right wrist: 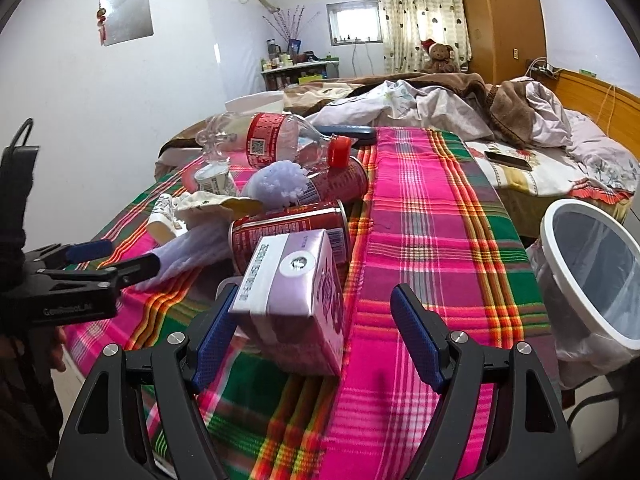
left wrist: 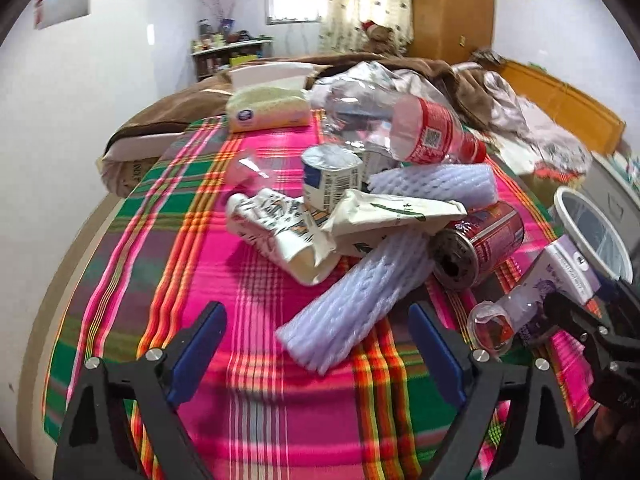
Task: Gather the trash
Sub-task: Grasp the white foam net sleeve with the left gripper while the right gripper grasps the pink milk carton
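Observation:
A heap of trash lies on a pink plaid cloth [left wrist: 248, 288]. It holds a white foam net sleeve [left wrist: 352, 304], a red can [left wrist: 480, 244], a crumpled clear bottle with a red label [left wrist: 424, 128], a small tin [left wrist: 332, 176] and paper wrappers [left wrist: 280, 224]. My left gripper [left wrist: 316, 344] is open, its jaws on either side of the foam sleeve's near end. My right gripper [right wrist: 312, 336] is open around a purple carton [right wrist: 296, 292], which rests on the cloth; its left pad is close to the carton. The red can [right wrist: 292, 228] lies just behind the carton.
A white-rimmed bin with a plastic liner [right wrist: 592, 272] stands off the cloth's right edge; it also shows in the left wrist view [left wrist: 592, 232]. A tissue pack [left wrist: 268, 110] lies at the back. Rumpled bedding [right wrist: 460, 108] and a phone [right wrist: 508, 159] lie beyond.

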{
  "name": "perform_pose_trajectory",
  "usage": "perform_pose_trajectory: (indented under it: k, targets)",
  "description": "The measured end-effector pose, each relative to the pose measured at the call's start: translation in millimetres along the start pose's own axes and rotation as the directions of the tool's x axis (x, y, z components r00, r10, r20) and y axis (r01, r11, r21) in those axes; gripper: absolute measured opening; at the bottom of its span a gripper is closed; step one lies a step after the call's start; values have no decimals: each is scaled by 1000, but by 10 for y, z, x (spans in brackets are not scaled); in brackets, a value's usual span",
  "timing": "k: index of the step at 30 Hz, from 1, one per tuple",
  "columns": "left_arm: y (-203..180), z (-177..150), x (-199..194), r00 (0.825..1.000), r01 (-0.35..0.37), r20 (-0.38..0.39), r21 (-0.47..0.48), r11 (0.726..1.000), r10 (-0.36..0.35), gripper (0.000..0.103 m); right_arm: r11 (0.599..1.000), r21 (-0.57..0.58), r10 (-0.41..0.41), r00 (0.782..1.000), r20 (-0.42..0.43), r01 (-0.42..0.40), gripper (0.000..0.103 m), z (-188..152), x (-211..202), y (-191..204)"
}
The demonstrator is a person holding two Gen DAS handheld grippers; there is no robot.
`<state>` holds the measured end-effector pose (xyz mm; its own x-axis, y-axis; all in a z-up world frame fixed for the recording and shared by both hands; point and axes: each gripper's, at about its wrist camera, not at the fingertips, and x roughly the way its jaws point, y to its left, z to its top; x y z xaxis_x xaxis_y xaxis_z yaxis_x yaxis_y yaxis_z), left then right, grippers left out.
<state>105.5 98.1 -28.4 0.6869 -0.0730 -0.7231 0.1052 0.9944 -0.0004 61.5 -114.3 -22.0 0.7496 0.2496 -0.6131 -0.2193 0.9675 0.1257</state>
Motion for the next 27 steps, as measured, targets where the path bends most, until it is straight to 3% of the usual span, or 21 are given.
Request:
perform_pose_trajectory:
  k: [4, 11, 20, 27]
  targets:
    - [-9, 58, 171, 997, 54, -55, 14, 998, -53, 78, 1000, 3, -8, 1000, -14, 8, 75, 12, 41, -19]
    - [-156, 42, 297, 990, 106, -104, 69, 992, -98, 60, 999, -1, -32, 999, -25, 32, 41, 41, 80, -29]
    - [-190, 84, 294, 990, 105, -94, 39, 994, -101, 42, 999, -3, -37, 999, -27, 37, 39, 72, 88, -86]
    - [-163, 61, 193, 990, 118, -74, -15, 993, -119, 36, 999, 11, -30, 999, -15, 30, 38, 84, 55, -155]
